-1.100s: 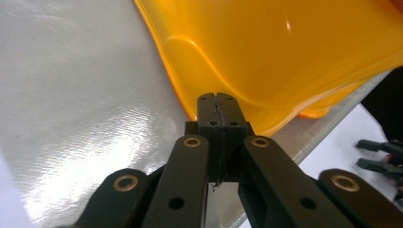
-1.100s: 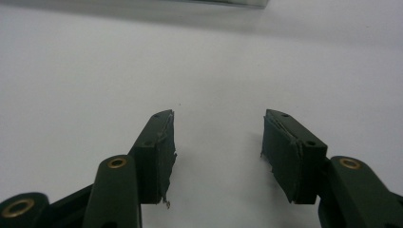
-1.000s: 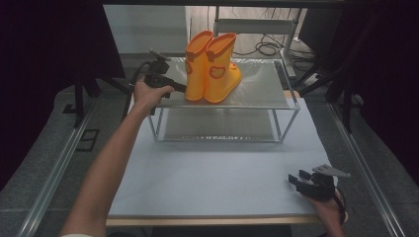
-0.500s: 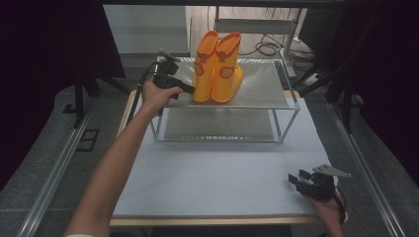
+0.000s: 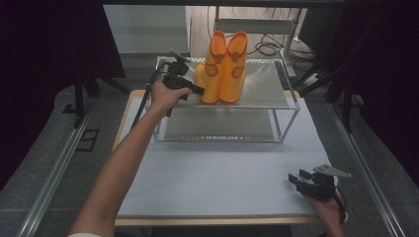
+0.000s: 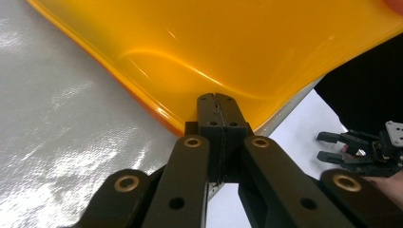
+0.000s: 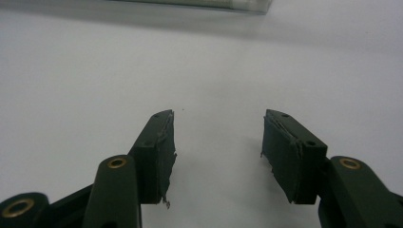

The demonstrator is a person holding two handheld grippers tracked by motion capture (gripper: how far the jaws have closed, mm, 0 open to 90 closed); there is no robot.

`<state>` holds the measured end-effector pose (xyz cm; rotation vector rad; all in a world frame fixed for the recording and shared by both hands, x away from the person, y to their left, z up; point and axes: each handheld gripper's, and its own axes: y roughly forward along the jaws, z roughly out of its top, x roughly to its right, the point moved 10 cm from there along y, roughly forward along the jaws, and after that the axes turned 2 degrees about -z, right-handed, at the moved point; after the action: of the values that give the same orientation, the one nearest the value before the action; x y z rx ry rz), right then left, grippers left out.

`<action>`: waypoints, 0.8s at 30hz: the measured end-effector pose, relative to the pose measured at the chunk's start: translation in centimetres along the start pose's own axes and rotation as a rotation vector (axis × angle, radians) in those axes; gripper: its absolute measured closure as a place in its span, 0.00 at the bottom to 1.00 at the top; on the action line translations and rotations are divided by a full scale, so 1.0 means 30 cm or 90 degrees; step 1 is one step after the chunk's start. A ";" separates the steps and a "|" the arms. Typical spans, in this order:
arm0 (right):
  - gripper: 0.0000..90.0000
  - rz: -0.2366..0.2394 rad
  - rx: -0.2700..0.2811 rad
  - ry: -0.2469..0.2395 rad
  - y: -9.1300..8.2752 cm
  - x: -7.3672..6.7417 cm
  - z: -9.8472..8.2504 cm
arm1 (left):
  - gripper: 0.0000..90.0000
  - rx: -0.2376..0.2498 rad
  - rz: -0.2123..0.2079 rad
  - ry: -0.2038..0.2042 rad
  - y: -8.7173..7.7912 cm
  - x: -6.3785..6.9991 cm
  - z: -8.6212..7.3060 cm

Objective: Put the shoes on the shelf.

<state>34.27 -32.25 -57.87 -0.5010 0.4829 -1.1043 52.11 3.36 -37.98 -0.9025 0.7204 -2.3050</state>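
A pair of orange rubber boots stands upright on the top level of a metal-framed shelf at the back of the table. My left gripper is at the left boot's foot, jaws shut together with nothing between them. In the left gripper view its tips press against the glossy orange boot just above the shelf's silvery top. My right gripper rests near the table's front right corner. Its jaws stand open over the bare white surface.
The shelf has a lower level under the top one. A white table top stretches in front of it. Cables lie on the floor behind. The right gripper shows far off in the left gripper view.
The boots have slid to the right along the shelf's top, with my left gripper following against them. The right gripper has stayed put.
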 end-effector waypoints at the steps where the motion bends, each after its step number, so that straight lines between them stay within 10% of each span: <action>1: 0.49 0.000 0.000 -0.002 0.000 0.000 0.000 | 1.00 -0.002 -0.003 0.000 0.004 0.006 0.001; 24: 0.49 0.000 -0.001 0.001 -0.003 0.001 -0.002 | 1.00 0.015 -0.005 -0.003 0.009 0.009 0.008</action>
<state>34.19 -32.33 -57.88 -0.5018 0.4847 -1.1044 52.19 2.94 -37.90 -0.9026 0.6875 -2.3127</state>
